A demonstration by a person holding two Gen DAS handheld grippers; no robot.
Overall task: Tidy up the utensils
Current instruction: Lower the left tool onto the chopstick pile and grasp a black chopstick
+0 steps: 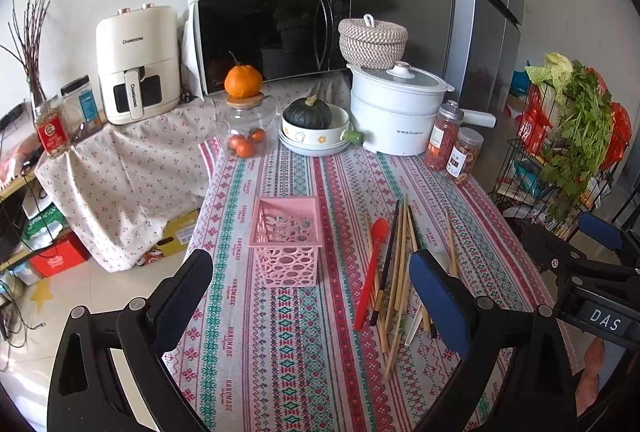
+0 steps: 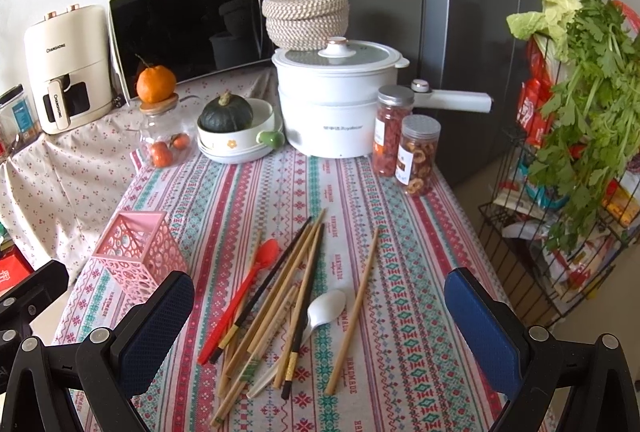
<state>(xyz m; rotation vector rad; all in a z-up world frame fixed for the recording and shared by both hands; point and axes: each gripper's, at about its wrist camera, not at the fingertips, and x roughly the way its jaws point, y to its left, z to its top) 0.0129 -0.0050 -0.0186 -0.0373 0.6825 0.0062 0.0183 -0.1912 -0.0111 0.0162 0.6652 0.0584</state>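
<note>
A pink perforated utensil holder [image 1: 286, 238] stands empty on the striped tablecloth; it also shows in the right wrist view [image 2: 138, 252]. To its right lies a loose pile: a red spoon [image 1: 370, 268] [image 2: 244, 292], a white spoon [image 2: 316, 320], several wooden chopsticks [image 1: 398, 272] [image 2: 280, 296], black chopsticks [image 2: 300, 308] and one wooden chopstick apart [image 2: 354, 308]. My left gripper [image 1: 312, 272] is open and empty, above the table near the holder. My right gripper [image 2: 320, 296] is open and empty, above the pile; it shows at the right edge of the left wrist view [image 1: 580, 260].
At the table's back stand a white electric pot [image 2: 336, 104], two snack jars [image 2: 404, 148], a bowl with a green squash [image 2: 236, 132] and a glass jar with an orange on top [image 2: 164, 128]. A wire rack with greens [image 2: 568, 160] stands right of the table.
</note>
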